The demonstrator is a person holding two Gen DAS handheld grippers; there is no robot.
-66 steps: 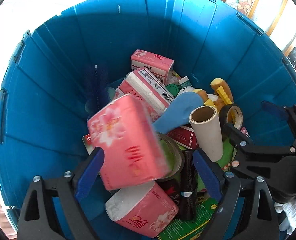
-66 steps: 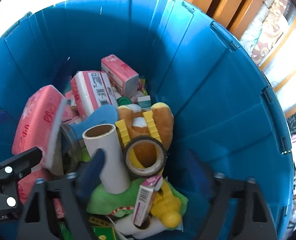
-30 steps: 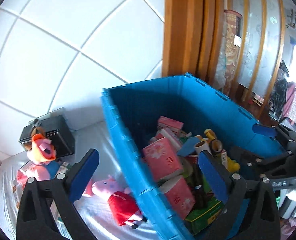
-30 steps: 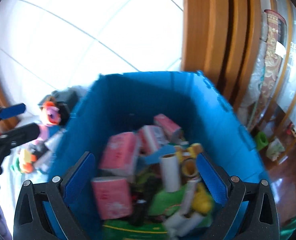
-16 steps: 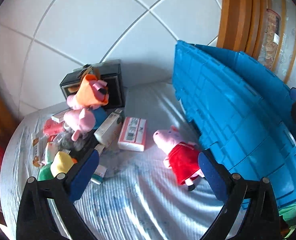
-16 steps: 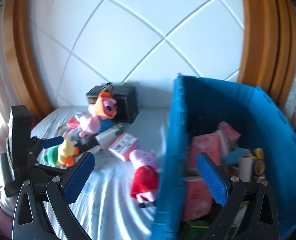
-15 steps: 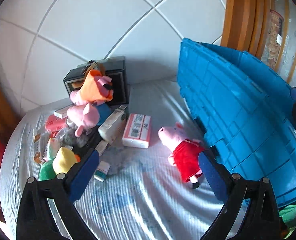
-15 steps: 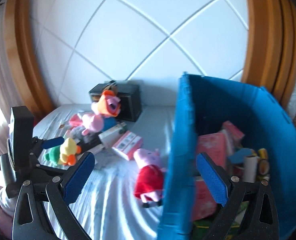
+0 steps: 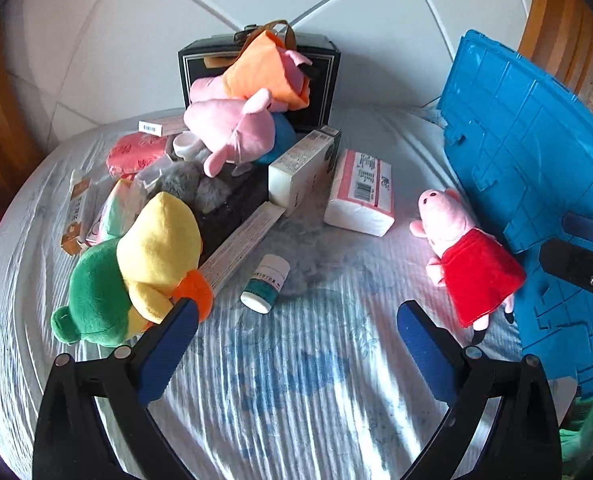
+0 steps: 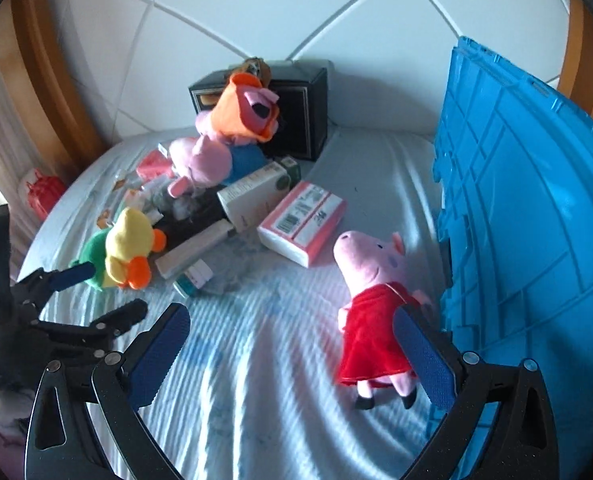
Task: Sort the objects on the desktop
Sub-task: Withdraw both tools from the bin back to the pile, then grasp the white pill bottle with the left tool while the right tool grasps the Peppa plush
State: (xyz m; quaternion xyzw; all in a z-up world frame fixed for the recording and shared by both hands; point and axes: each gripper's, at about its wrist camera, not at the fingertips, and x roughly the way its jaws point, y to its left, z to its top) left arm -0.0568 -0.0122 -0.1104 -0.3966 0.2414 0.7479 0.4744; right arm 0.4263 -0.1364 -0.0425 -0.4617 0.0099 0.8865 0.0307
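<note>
Both grippers hang over the striped bedsheet (image 9: 296,380), each spread wide with nothing between the pads. Left gripper (image 9: 296,344) faces the clutter; right gripper (image 10: 290,344) sits lower, close to the pig doll in the red dress (image 10: 372,312).

Things left to sort lie in a loose heap: yellow-and-green duck plush (image 9: 136,268), pink plush (image 9: 232,132) draped over a black box (image 9: 256,68), a long white carton (image 9: 304,164), a tissue pack (image 9: 360,196), a small bottle (image 9: 266,282) on its side. The blue bin (image 9: 536,184) stands to the right, its wall just beside the pig doll.

Risks, as I judge them:
- The heap is interlocked; pulling one plush likely drags cartons along or topples the pile.
- The bottle is round and lies on soft cloth, so a pinch off-centre could squirt it away.
- The pig doll lies close to the bin wall; the right-hand finger may strike the wall.
- Soft sheet may bunch into the pads.
</note>
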